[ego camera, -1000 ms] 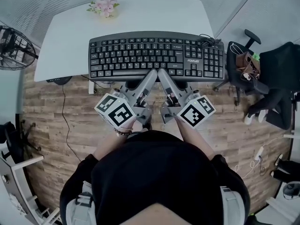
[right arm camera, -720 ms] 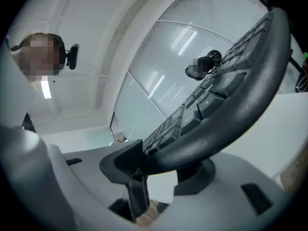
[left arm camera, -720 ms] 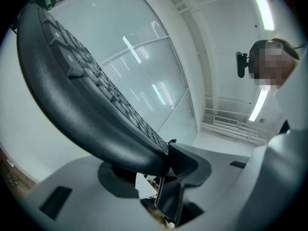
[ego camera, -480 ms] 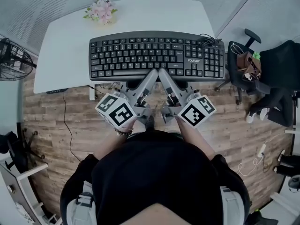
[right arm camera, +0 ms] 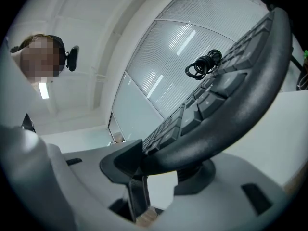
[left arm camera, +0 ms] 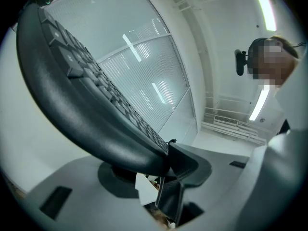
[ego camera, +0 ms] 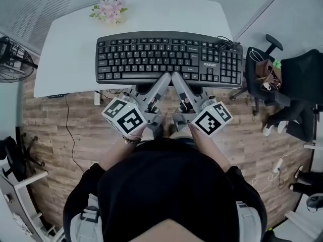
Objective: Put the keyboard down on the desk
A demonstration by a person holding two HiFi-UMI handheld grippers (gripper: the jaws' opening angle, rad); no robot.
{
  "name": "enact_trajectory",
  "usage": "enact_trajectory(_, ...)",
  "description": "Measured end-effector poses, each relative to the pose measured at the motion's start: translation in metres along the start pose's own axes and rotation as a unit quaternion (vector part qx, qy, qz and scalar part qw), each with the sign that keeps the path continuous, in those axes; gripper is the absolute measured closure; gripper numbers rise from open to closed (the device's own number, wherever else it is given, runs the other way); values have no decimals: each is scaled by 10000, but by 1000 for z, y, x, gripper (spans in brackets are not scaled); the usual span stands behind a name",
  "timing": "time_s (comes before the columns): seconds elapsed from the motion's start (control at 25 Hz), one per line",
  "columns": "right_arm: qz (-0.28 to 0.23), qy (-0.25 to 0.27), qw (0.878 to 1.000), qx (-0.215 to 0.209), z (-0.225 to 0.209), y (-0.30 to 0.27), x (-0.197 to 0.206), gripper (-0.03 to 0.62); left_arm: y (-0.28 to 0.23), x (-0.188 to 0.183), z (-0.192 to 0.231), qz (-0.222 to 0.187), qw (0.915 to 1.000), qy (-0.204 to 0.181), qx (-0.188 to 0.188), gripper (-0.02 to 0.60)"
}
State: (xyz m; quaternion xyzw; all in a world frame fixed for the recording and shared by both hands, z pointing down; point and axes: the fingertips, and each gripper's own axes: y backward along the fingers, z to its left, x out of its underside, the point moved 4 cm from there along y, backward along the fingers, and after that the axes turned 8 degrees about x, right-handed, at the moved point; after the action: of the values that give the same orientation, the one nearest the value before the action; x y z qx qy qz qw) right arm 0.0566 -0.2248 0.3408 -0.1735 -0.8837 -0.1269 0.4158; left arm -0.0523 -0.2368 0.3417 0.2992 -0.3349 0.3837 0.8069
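A black full-size keyboard (ego camera: 166, 58) hangs over the near part of the white desk (ego camera: 65, 49), its coiled cable (ego camera: 225, 44) lying on its right end. My left gripper (ego camera: 162, 78) is shut on the middle of the keyboard's near edge, and my right gripper (ego camera: 176, 78) is shut on that edge just beside it. In the left gripper view the keyboard's rounded front rim (left arm camera: 86, 124) is clamped between the jaws. The right gripper view shows the same rim (right arm camera: 216, 129) pinched, with the cable coil (right arm camera: 204, 64) above.
A small pot of pink flowers (ego camera: 111, 8) stands at the desk's far left. A wire fan (ego camera: 12, 57) is left of the desk, a black office chair (ego camera: 282, 79) with items on it to the right. Wood floor (ego camera: 65, 130) and cables lie below.
The keyboard and both grippers have moved further over the desk, away from me. The grip on the near edge is unchanged.
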Motion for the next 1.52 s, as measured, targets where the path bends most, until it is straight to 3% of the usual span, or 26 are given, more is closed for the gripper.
enact_trajectory(0.96, 519, -99, 9985, -110, -22, 0, 3, 408, -7, 20, 5, -61, 9986, 193, -495, 399)
enact_trajectory(1.52, 806, -292, 9963, 43, -64, 1, 41, 408, -3, 63, 40, 66, 9958, 532, -747, 399)
